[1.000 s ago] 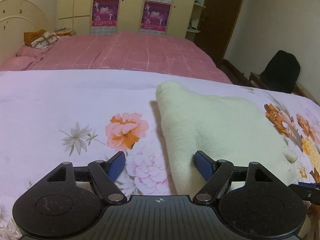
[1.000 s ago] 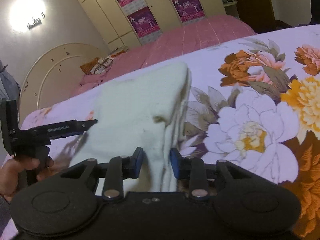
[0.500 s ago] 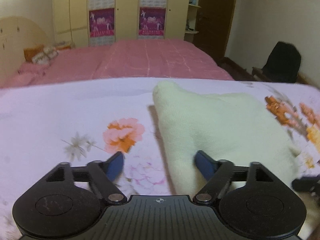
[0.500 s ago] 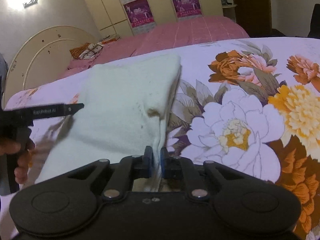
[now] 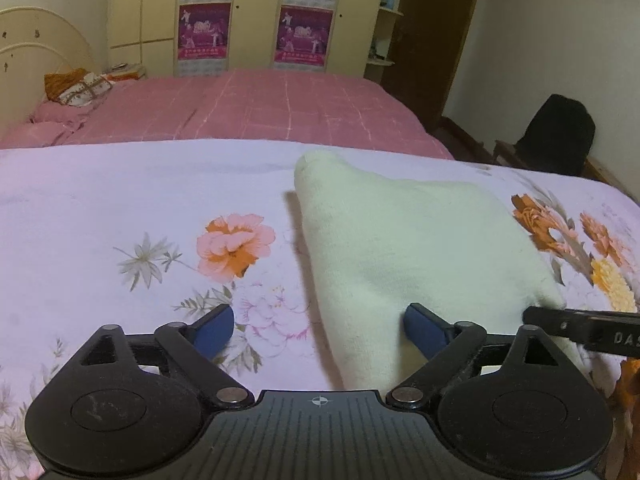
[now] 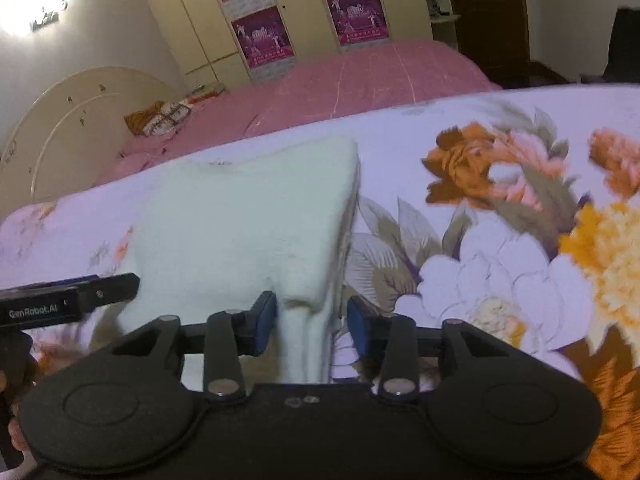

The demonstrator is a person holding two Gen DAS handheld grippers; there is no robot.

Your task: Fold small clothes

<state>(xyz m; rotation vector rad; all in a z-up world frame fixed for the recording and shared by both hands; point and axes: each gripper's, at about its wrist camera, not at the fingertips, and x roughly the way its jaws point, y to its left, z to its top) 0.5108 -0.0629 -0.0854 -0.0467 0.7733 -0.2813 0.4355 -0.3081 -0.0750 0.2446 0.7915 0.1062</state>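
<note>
Garment: one cream knit piece (image 5: pixel 420 248), soft and fuzzy, folded to a rough trapezoid; lies centre-right in my left view, centre-left in my right view.
Long axis: runs from my grippers up the frame toward the pink bed (image 5: pixel 256 108).
Surface: one smooth floral sheet (image 5: pixel 120 208), pale lilac with orange blooms.
Left gripper (image 5: pixel 320 330): jaws wide and opening; near-left edge of the garment between them, pads clear.
Right gripper (image 6: pixel 312 320): jaws opening, a bunched ridge of the garment between the two blue pads, unpressed.
Wardrobe posters (image 5: pixel 204 32): four, glossy magenta.
</note>
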